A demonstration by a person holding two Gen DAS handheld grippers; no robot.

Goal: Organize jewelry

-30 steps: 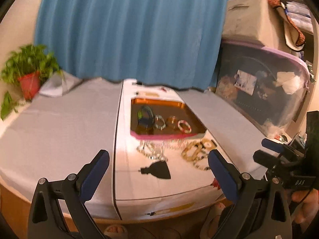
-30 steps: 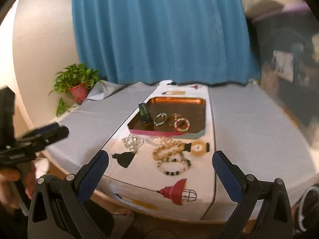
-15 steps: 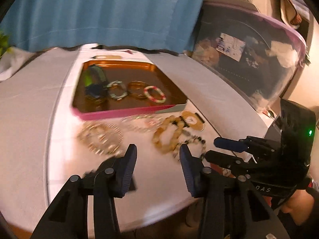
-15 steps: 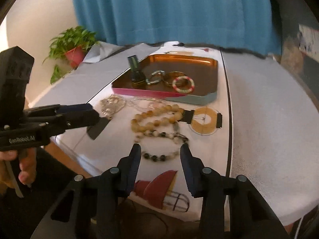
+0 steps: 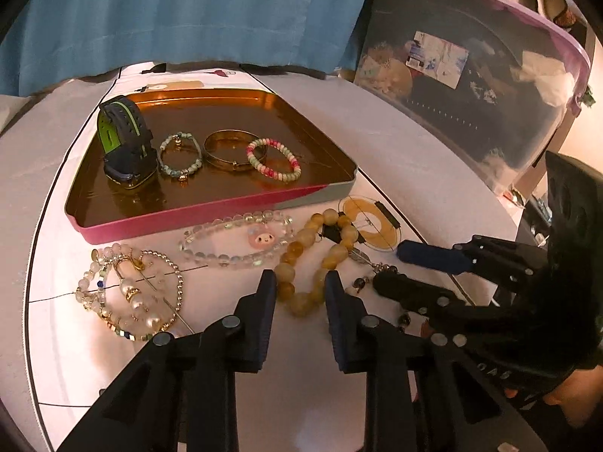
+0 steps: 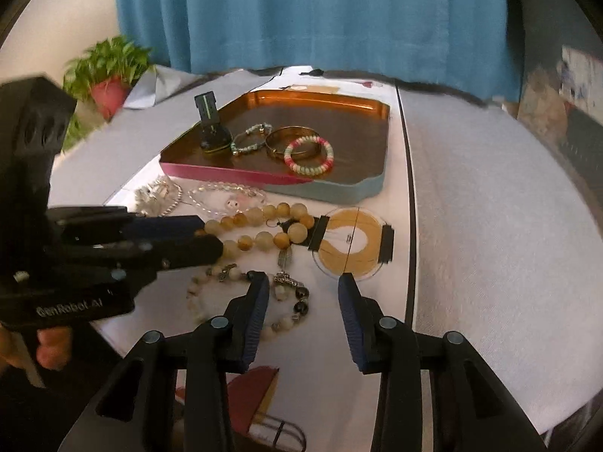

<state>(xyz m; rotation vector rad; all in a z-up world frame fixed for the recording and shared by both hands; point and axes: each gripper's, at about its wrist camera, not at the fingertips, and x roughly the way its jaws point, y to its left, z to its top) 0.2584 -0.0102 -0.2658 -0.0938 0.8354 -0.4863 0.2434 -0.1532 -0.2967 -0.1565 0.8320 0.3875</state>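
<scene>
An orange tray (image 5: 211,218) (image 6: 339,192) holds a dark watch (image 5: 126,143), a teal bracelet (image 5: 181,156), a gold bangle (image 5: 231,148) and a pink-green bracelet (image 5: 273,158). In front lie a pearl cluster (image 5: 132,297), a clear bead bracelet (image 5: 235,241), a yellow bead bracelet (image 5: 314,256) (image 6: 260,233) and a dark-and-pale bead bracelet (image 6: 248,301). My left gripper (image 5: 300,290) is partly open with its fingertips on either side of the yellow beads. My right gripper (image 6: 303,293) is open around the dark-and-pale bracelet's right side.
A printed white runner (image 6: 320,358) covers the grey table (image 6: 490,226). A potted plant (image 6: 107,83) stands at the far left. A clear storage bin (image 5: 471,94) stands at the right, and a blue curtain (image 6: 301,11) hangs behind.
Both grippers moved forward and down to the loose bracelets and narrowed from wide open. The left now straddles the yellow beads, the right the dark-and-pale bracelet.
</scene>
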